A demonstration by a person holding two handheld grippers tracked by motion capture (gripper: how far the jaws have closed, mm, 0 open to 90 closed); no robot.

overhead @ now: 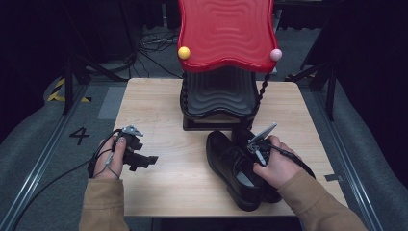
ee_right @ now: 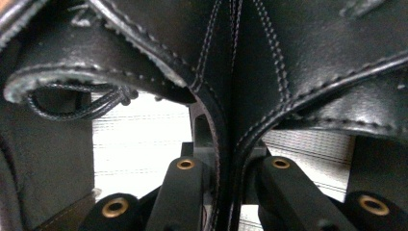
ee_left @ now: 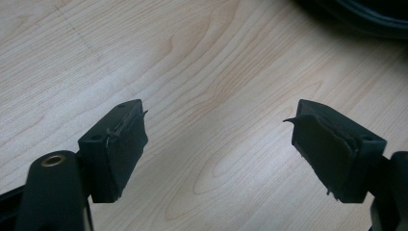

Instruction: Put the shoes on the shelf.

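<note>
The left gripper (overhead: 144,160) rests near the table's (overhead: 159,110) left edge, jaws wide and empty over bare wood, likely waiting its turn. Behind the centre, a 2-tier shoe rack (overhead: 219,94) with a red top shelf stands at the table's far edge. Toward the right front corner lie 2 black leather shoes (overhead: 231,163). The right gripper (overhead: 255,151) pinches both shoes' inner collars (ee_right: 226,110) together, apparently to carry the pair as 1.

Tabletop (overhead: 159,187) brightly lit amid dark surroundings; close leather slightly blurred.
</note>
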